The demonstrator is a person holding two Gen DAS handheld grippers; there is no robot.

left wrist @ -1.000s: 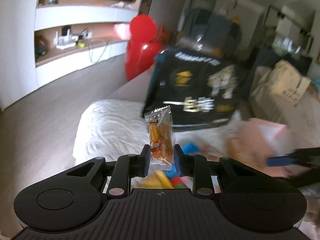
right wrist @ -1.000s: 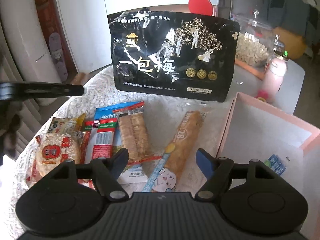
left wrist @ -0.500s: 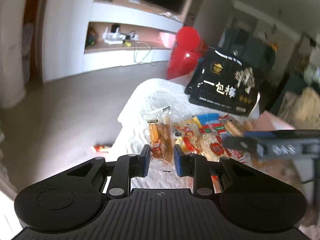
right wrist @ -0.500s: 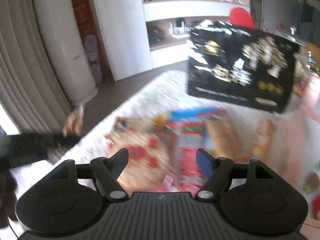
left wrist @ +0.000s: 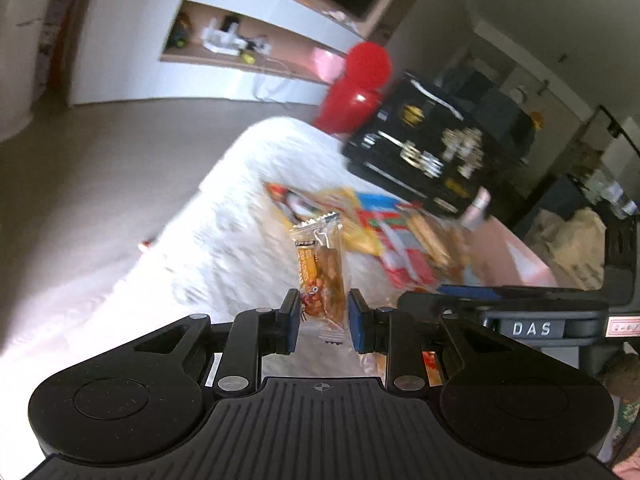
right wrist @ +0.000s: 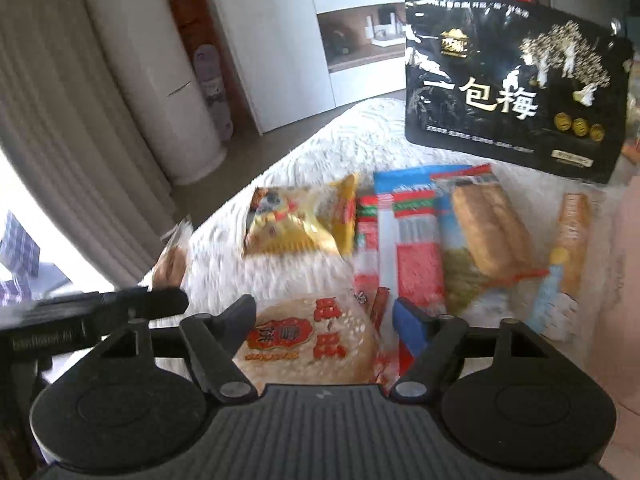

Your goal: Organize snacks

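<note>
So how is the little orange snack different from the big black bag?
The orange snack is small and slim, with a see-through wrapper; the black bag is much bigger, dark, with gold and white print. The orange snack is pinched in the left tongs, off the table; the black bag stands upright at the back of the white cloth, untouched. Both are sealed packets.

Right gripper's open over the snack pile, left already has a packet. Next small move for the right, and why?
Probably ease the right gripper down and close on the round rice cracker pack. Its jaws stand open with that pack directly between them, nearest of the pile on the white tablecloth. The left gripper is shut on the small orange snack packet, so it is occupied.
</note>
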